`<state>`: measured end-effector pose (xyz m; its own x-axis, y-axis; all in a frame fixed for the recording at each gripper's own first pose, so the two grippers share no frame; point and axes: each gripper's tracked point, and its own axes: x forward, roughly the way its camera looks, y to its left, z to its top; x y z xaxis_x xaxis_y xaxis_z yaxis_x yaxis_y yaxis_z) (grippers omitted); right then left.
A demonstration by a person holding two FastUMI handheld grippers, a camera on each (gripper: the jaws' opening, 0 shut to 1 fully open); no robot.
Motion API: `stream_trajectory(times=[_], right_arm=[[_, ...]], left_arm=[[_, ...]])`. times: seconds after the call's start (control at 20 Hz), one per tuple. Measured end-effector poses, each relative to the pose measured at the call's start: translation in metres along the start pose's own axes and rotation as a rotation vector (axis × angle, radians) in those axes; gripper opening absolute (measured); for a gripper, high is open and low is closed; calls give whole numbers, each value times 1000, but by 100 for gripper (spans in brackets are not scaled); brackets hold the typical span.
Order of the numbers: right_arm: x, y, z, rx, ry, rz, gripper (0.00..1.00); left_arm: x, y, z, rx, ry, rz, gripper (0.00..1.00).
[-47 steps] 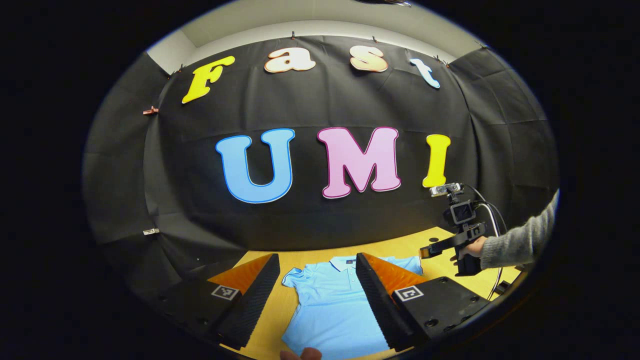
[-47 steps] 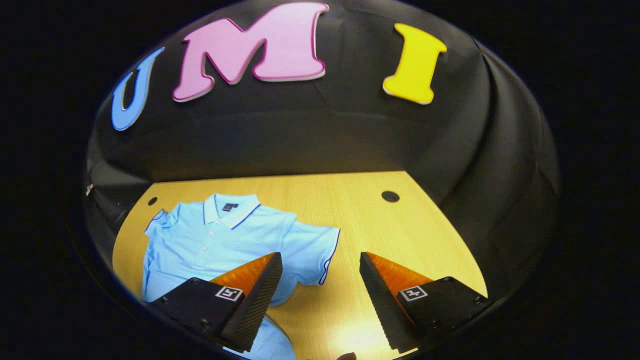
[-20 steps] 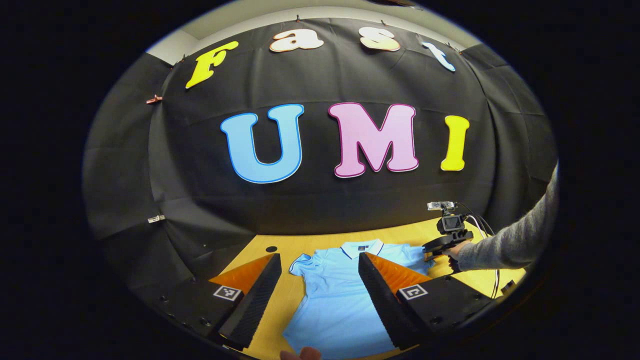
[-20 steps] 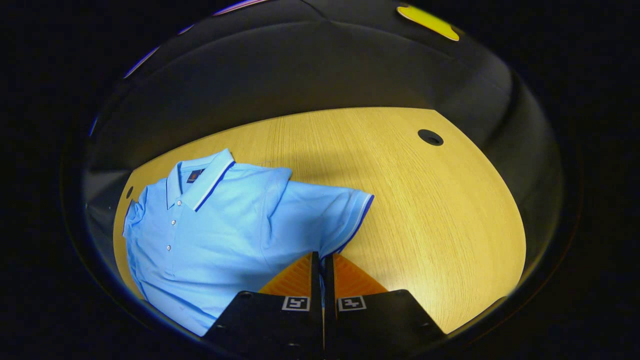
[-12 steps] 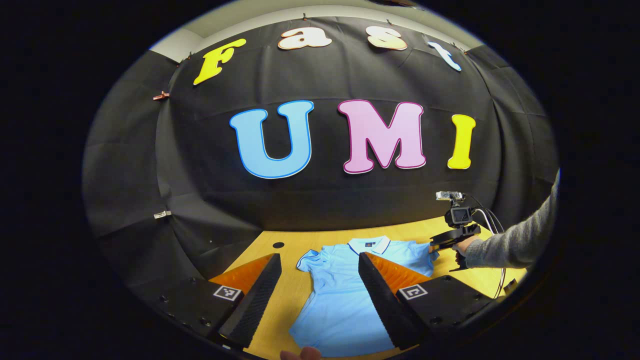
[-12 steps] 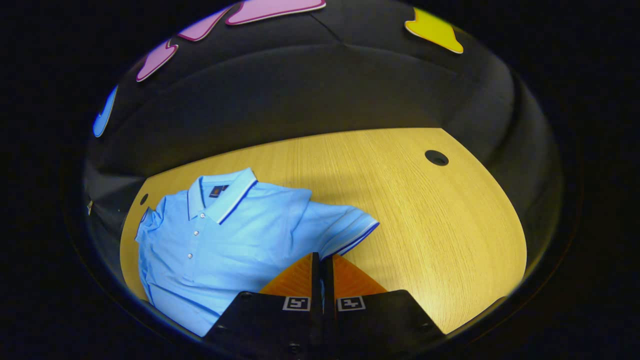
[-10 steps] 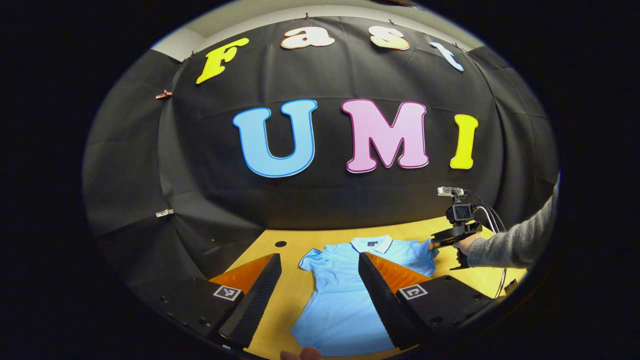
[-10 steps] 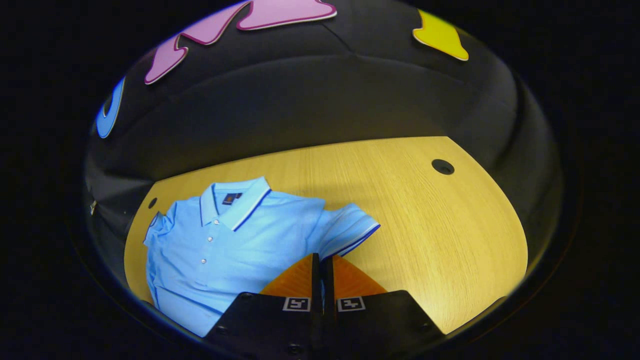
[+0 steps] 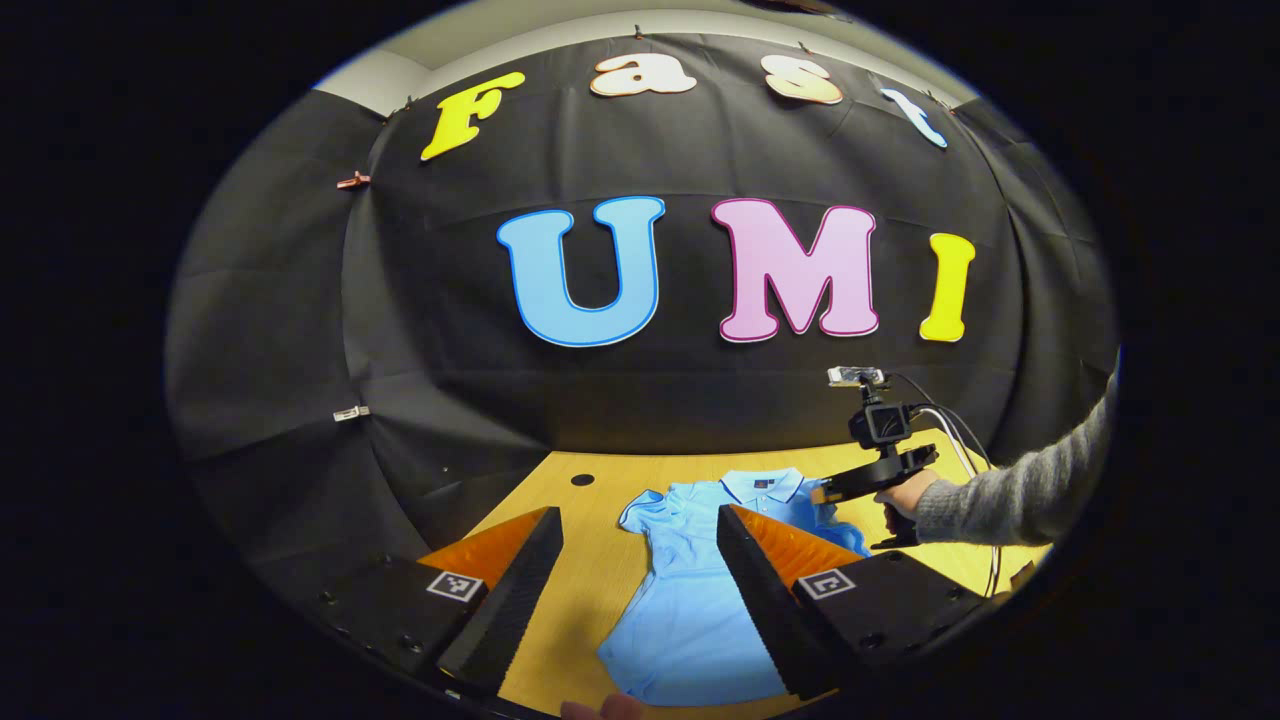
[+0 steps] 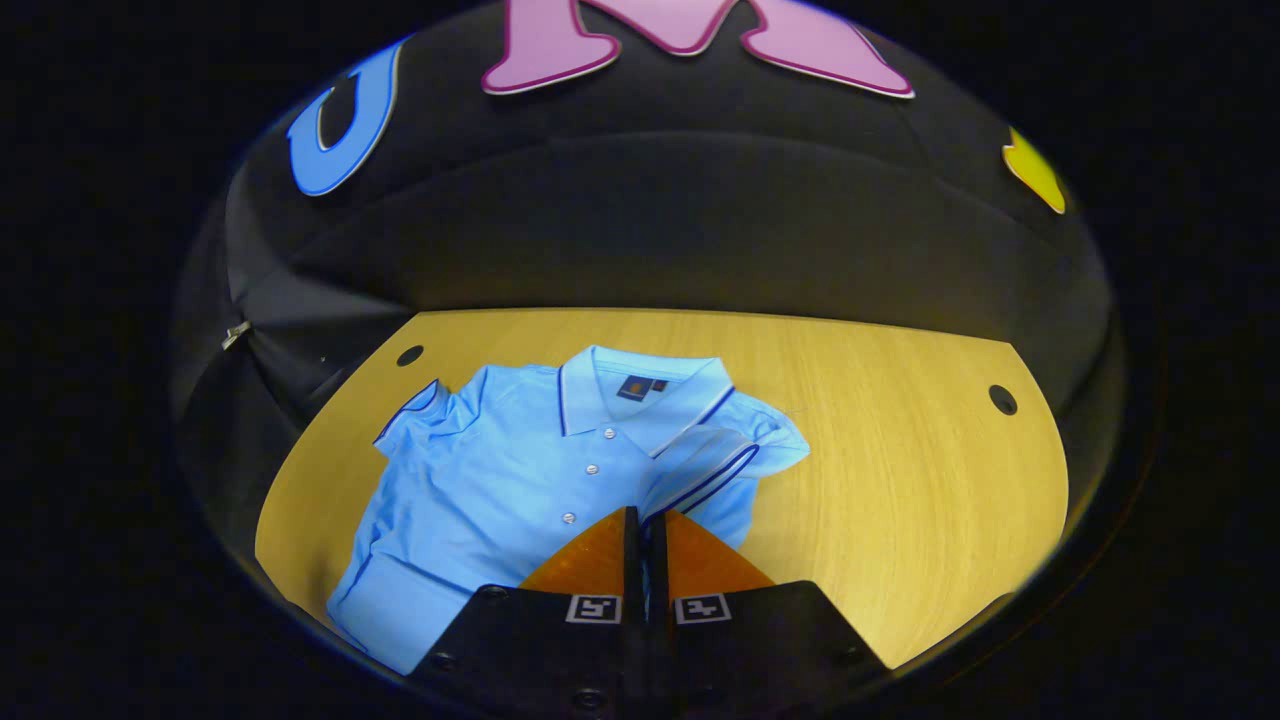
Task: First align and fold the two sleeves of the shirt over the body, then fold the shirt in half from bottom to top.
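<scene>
In the right gripper view, the right tool [image 10: 645, 515] has its two fingers pressed together on the striped cuff of the shirt's right sleeve [image 10: 705, 470], which is lifted and drawn in over the chest, just beside the collar [image 10: 640, 395]. The light blue polo shirt [image 10: 500, 480] lies face up on the wooden worktop [image 10: 900, 480], buttons showing, its other sleeve [image 10: 425, 410] flat near a round hole. In the left gripper view, the left tool [image 9: 640, 525] hangs above the worktop with its fingers spread wide apart, gripping nothing; a hand [image 9: 900, 493] in a grey sleeve [image 9: 1020, 490] holds the right tool over the shirt.
</scene>
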<state>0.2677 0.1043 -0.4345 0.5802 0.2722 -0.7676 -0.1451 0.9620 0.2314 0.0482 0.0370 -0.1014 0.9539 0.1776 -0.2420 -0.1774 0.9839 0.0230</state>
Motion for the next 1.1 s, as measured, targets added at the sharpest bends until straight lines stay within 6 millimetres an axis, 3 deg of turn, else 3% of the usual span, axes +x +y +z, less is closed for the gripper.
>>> stream_trajectory(times=[0.15, 0.35, 0.5, 0.7, 0.75, 0.85, 0.9, 0.95, 1.0, 1.05, 1.1], right_arm=[[11, 29, -15, -41, 38, 42, 5], [26, 51, -41, -80, 106, 68, 5], [31, 51, -56, -73, 165, 63, 5], [35, 50, -61, -64, 176, 57, 6], [34, 50, -64, -63, 187, 58, 17], [34, 48, -63, -66, 182, 50, 29], [34, 50, -64, -65, 182, 58, 30], [34, 53, -64, -61, 174, 67, 51], [33, 55, -62, -61, 163, 67, 58], [32, 54, -61, -65, 153, 66, 73], [32, 54, -61, -65, 142, 64, 76]], left_arm=[[-5, 9, -5, -8, 5, 28, 98], [-10, 17, -13, -12, 24, 55, 98], [-13, 26, -18, -27, 39, 80, 98], [-10, 30, -19, -41, 45, 102, 98], [-9, 30, -20, -38, 46, 104, 98], [-7, 30, -22, -25, 50, 107, 98], [-4, 29, -22, -20, 53, 109, 98], [-2, 30, -24, -16, 59, 115, 98], [-1, 29, -26, -14, 66, 120, 98], [1, 29, -27, -16, 70, 122, 98], [3, 28, -27, -20, 73, 123, 98]])
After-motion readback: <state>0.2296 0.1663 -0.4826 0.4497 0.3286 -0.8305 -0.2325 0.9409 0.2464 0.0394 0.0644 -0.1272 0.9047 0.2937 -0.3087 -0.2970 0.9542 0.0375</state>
